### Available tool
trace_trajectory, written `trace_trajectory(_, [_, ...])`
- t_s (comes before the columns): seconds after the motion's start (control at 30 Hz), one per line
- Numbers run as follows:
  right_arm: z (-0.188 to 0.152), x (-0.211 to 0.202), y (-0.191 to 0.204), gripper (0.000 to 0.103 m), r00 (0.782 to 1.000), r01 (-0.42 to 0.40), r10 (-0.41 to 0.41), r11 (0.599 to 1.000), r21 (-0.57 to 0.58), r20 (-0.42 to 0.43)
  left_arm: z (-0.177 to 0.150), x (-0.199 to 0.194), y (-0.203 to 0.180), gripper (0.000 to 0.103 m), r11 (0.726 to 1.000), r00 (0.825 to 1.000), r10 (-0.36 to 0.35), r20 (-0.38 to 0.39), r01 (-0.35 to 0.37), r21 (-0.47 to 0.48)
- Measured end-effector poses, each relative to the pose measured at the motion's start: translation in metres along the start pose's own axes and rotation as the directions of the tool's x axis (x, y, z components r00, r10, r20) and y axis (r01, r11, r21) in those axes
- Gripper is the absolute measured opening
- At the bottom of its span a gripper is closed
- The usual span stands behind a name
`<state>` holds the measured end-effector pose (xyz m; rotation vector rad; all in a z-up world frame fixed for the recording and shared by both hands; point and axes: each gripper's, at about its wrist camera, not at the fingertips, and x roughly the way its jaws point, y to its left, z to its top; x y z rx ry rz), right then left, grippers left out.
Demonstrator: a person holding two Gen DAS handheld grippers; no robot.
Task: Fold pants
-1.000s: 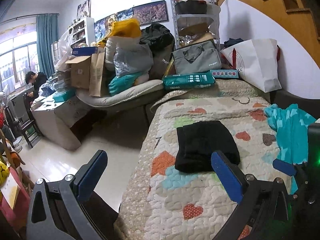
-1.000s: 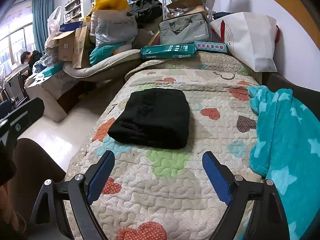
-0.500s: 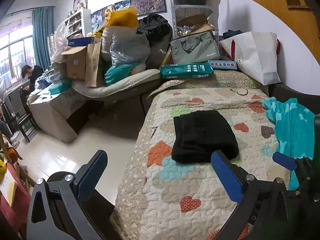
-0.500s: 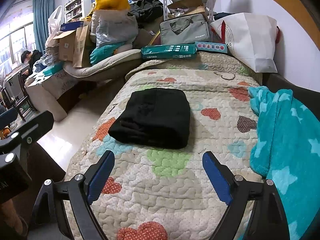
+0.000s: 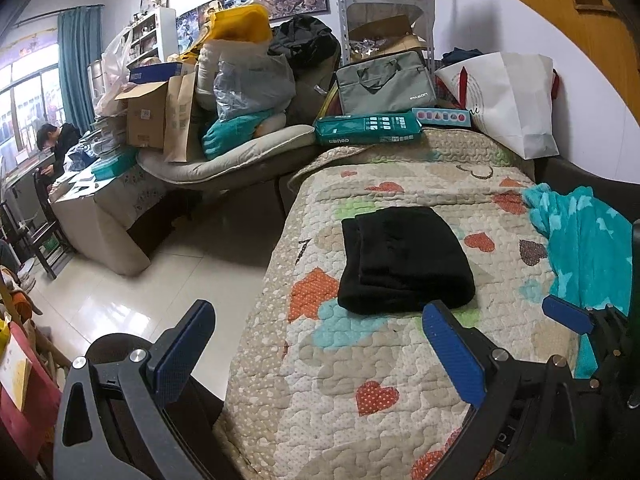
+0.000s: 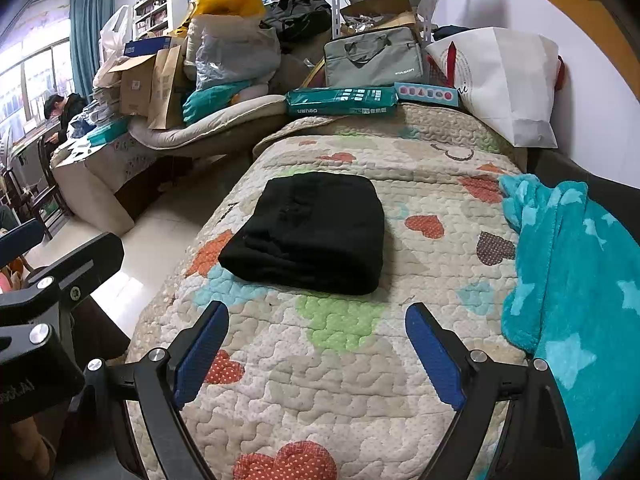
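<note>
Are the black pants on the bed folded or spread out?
Folded. The black pants lie as a compact rectangular bundle with stacked layers along the edge, on the quilt. Neither tool touches them.

pants [image 6: 308, 232]: we see thick matt black cloth, soft and slightly fuzzy.
quilt [image 6: 360, 360]: we see stitched cotton-like cloth, puckered and matt, printed with dotted hearts.
blanket [image 6: 580, 280]: we see plush teal fleece, fluffy.
right gripper [image 6: 316, 354]: we see matt black plastic arms, ribbed blue pads, shiny metal screws.
floor [image 5: 132, 296]: we see glossy pale tile.
bag [image 5: 508, 100]: we see smooth white paper.
</note>
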<state>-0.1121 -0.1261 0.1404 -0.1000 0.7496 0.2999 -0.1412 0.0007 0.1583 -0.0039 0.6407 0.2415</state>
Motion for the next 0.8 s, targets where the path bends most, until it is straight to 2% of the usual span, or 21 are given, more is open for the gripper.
trace_trajectory(0.47, [-0.001,0.0,0.005,0.094,1.0,0.002,-0.002,0.999,-0.039,0.012,-0.005,0.013,0.001,0.103,0.999,0.997,-0.038,-0.065,0.037,-0.01])
trace_trajectory(0.8, [-0.001,-0.004,0.009,0.094,0.999,0.009,-0.006,0.998,-0.067,0.045,-0.002,0.008,0.012,0.103,0.997,0.997,-0.055,-0.056,0.052,-0.061])
